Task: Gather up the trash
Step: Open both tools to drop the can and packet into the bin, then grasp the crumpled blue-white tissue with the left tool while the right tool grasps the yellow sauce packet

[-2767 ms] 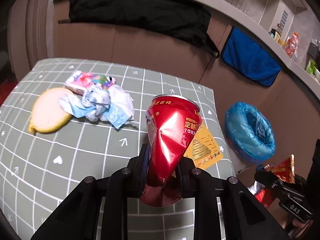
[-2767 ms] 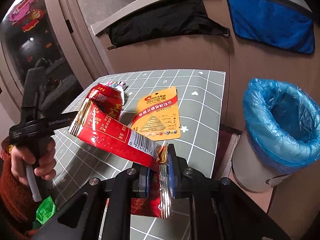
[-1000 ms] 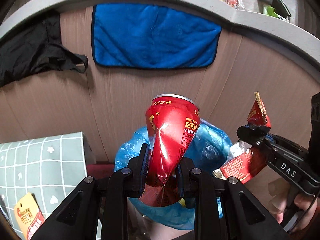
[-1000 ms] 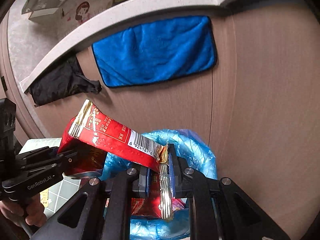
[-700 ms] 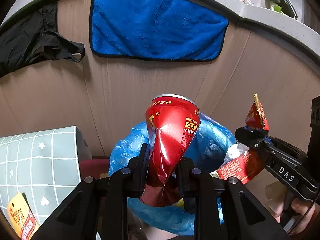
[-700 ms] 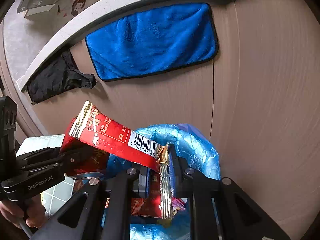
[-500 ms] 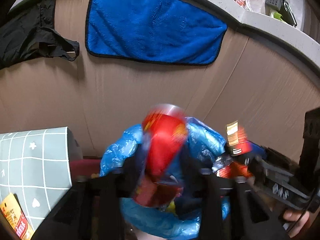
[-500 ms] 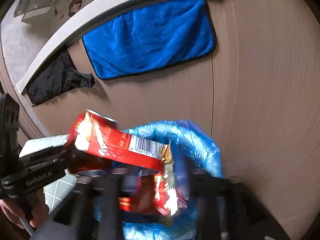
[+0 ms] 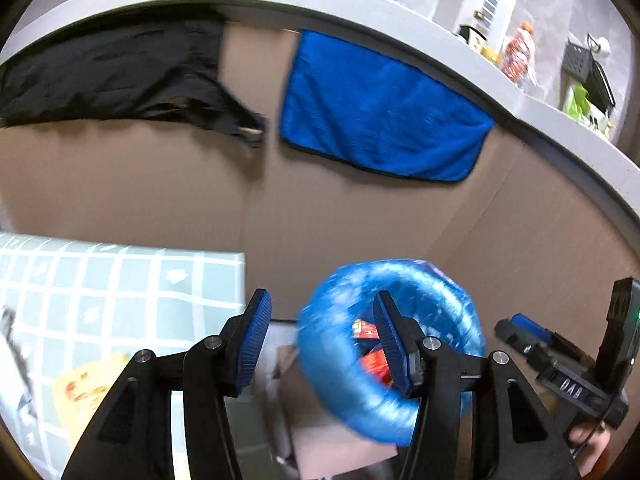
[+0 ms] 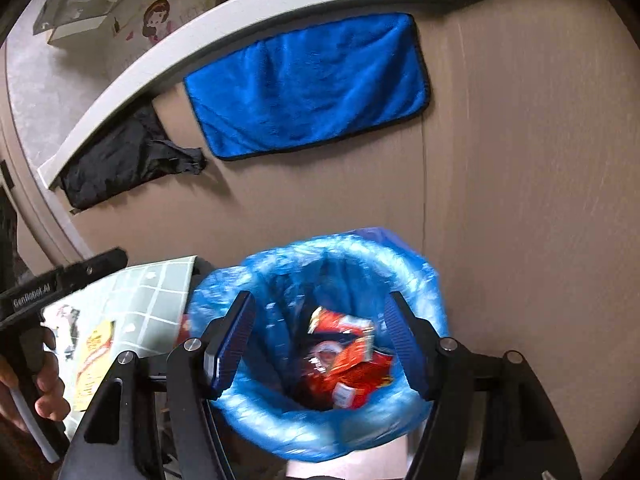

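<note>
Left wrist view, left to right. The bench (image 9: 120,280), under a grey-green cloth with a white grid, carries a yellow packet (image 9: 86,390) with red print too blurred to read. The left gripper (image 9: 320,340) has just been opening; its blue-padded jaws stand wide apart with nothing between them. Past its right jaw stands the bin (image 9: 390,344), lined with a blue bag, red wrappers showing inside. At the far right the right gripper's body bears the white letters "DAS" (image 9: 572,388). On the brown wall behind hang a black cloth (image 9: 108,76) and a blue towel (image 9: 380,120).

Right wrist view, left to right. A hand (image 10: 44,384) holds the left gripper's handle, marked "GenRobot.AI" (image 10: 32,298). Beside it the bench (image 10: 156,296) shows the same yellow packet (image 10: 94,360), lettering unreadable. The right gripper (image 10: 320,344) has likewise just been opening: jaws spread wide, empty, directly above the bin (image 10: 248,288). Inside the bin lies the red trash (image 10: 346,360), crumpled wrappers with white label patches, the print illegible through motion blur; the can cannot be told apart among it. Above hang the black cloth (image 10: 116,164) and the blue towel (image 10: 308,84), under a pale ledge with cartoon-figure stickers (image 10: 160,16).
</note>
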Demonstrator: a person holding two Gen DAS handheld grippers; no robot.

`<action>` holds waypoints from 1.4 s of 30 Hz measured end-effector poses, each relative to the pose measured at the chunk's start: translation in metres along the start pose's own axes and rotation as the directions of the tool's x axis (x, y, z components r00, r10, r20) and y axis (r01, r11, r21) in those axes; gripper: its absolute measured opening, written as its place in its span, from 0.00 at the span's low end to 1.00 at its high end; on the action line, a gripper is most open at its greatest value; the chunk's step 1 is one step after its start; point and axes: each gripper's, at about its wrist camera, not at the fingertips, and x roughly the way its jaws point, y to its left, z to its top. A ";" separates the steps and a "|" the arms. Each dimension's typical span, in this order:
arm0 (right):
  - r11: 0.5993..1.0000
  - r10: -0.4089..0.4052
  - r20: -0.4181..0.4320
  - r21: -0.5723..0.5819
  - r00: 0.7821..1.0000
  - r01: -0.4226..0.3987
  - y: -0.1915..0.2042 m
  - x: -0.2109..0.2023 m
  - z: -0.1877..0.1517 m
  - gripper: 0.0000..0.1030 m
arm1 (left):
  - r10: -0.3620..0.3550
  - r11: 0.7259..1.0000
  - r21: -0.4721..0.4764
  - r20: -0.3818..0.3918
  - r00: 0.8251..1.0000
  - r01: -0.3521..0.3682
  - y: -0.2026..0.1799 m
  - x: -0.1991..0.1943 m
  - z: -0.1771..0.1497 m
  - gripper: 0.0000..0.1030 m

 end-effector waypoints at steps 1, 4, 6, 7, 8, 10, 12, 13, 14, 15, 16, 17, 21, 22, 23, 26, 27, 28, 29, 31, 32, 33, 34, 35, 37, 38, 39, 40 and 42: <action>1.000 0.015 0.002 -0.001 1.000 -0.015 0.006 -0.002 -0.001 0.63 | 0.012 1.000 -0.003 0.002 1.000 -0.012 0.008 -0.008 -0.003 0.53; 0.997 0.072 0.004 -0.012 0.997 -0.071 0.035 -0.008 -0.006 0.63 | 0.051 0.999 0.000 -0.006 0.999 -0.051 0.036 -0.036 -0.016 0.53; 0.993 0.118 -0.002 -0.029 0.993 -0.118 0.061 -0.008 -0.011 0.63 | 0.083 0.997 0.005 -0.011 0.997 -0.083 0.057 -0.054 -0.025 0.53; 0.990 0.137 -0.009 -0.038 0.991 -0.137 0.072 -0.007 -0.013 0.63 | 0.096 0.995 0.007 -0.010 0.995 -0.096 0.065 -0.059 -0.028 0.53; 0.987 0.154 -0.018 -0.047 0.988 -0.154 0.084 -0.006 -0.015 0.63 | 0.130 0.992 0.008 -0.004 0.992 -0.130 0.081 -0.073 -0.034 0.53; 0.977 0.199 -0.057 -0.069 0.978 -0.203 0.116 0.001 -0.022 0.63 | 0.186 0.983 -0.003 0.016 0.982 -0.186 0.107 -0.093 -0.042 0.53; 0.962 0.243 -0.109 -0.097 0.964 -0.254 0.147 0.011 -0.031 0.63 | 0.244 0.969 -0.039 0.041 0.969 -0.242 0.139 -0.117 -0.050 0.53; 0.954 0.260 -0.141 -0.115 0.955 -0.277 0.165 0.018 -0.037 0.63 | 0.265 0.963 -0.062 0.047 0.963 -0.262 0.155 -0.127 -0.053 0.53; 0.946 0.271 -0.170 -0.133 0.947 -0.295 0.183 0.025 -0.043 0.63 | 0.280 0.958 -0.085 0.051 0.959 -0.275 0.170 -0.137 -0.057 0.53; 0.939 0.280 -0.193 -0.149 0.940 -0.310 0.197 0.031 -0.048 0.63 | 0.302 0.948 -0.120 0.055 0.952 -0.294 0.191 -0.149 -0.062 0.53; 0.933 0.285 -0.212 -0.163 0.935 -0.321 0.208 0.036 -0.053 0.63 | 0.319 0.941 -0.142 0.056 0.946 -0.308 0.204 -0.157 -0.065 0.53; 0.928 0.285 -0.231 -0.177 0.930 -0.328 0.220 0.041 -0.059 0.63 | 0.334 0.933 -0.163 0.057 0.941 -0.322 0.216 -0.164 -0.069 0.53; 0.922 0.268 -0.287 -0.201 0.920 -0.331 0.251 0.068 -0.075 0.63 | 0.383 0.901 -0.244 0.051 0.923 -0.360 0.269 -0.195 -0.091 0.53; 0.924 0.259 -0.302 -0.199 0.917 -0.326 0.256 0.076 -0.079 0.63 | 0.386 0.896 -0.254 0.048 0.921 -0.363 0.277 -0.200 -0.095 0.53; 0.927 0.253 -0.316 -0.192 0.915 -0.323 0.259 0.081 -0.081 0.63 | 0.389 0.893 -0.263 0.045 0.920 -0.365 0.284 -0.204 -0.099 0.53; 0.940 0.228 -0.356 -0.161 0.906 -0.300 0.265 0.101 -0.091 0.63 | 0.396 0.883 -0.289 0.036 0.918 -0.369 0.301 -0.213 -0.112 0.53; 0.942 0.229 -0.373 -0.149 0.899 -0.302 0.265 0.105 -0.093 0.63 | 0.394 0.880 -0.301 0.033 0.919 -0.367 0.309 -0.216 -0.117 0.52; 0.942 0.232 -0.388 -0.139 0.892 -0.305 0.268 0.110 -0.094 0.63 | 0.391 0.880 -0.306 0.031 0.920 -0.364 0.312 -0.217 -0.119 0.53; 0.942 0.231 -0.395 -0.136 0.889 -0.305 0.271 0.113 -0.096 0.63 | 0.386 0.878 -0.316 0.028 0.922 -0.359 0.316 -0.218 -0.121 0.53; 0.938 0.216 -0.400 -0.170 0.891 -0.303 0.284 0.114 -0.101 0.71 | 0.381 0.876 -0.329 0.024 0.924 -0.353 0.321 -0.217 -0.124 0.52; 0.931 0.207 -0.409 -0.197 0.889 -0.308 0.293 0.115 -0.104 0.72 | 0.377 0.875 -0.336 0.023 0.926 -0.349 0.325 -0.216 -0.126 0.53; 0.926 0.189 -0.409 -0.229 0.893 -0.301 0.301 0.116 -0.108 0.78 | 0.374 0.874 -0.343 0.021 0.927 -0.345 0.329 -0.216 -0.128 0.53; 0.921 0.171 -0.409 -0.258 0.897 -0.293 0.307 0.115 -0.111 0.85 | 0.372 0.873 -0.347 0.021 0.928 -0.342 0.330 -0.216 -0.129 0.53; 0.910 0.146 -0.407 -0.303 0.902 -0.284 0.316 0.116 -0.116 0.88 | 0.371 0.873 -0.350 0.021 0.929 -0.341 0.332 -0.217 -0.130 0.53; 0.884 0.103 -0.398 -0.383 0.912 -0.267 0.327 0.117 -0.123 0.95 | 0.365 0.873 -0.355 0.020 0.931 -0.335 0.334 -0.216 -0.131 0.53; 0.870 0.079 -0.393 -0.421 0.916 -0.255 0.333 0.117 -0.127 0.96 | 0.363 0.873 -0.355 0.019 0.932 -0.333 0.335 -0.216 -0.132 0.53; 0.847 0.044 -0.383 -0.475 0.923 -0.238 0.340 0.118 -0.131 0.96 | 0.362 0.874 -0.354 0.017 0.932 -0.333 0.336 -0.215 -0.133 0.53; 0.842 0.048 -0.382 -0.482 0.923 -0.243 0.341 0.118 -0.132 0.96 | 0.362 0.875 -0.351 0.016 0.932 -0.334 0.336 -0.215 -0.133 0.53; 0.847 0.065 -0.404 -0.461 0.912 -0.265 0.338 0.121 -0.129 0.98 | 0.361 0.877 -0.343 0.011 0.932 -0.336 0.335 -0.214 -0.134 0.53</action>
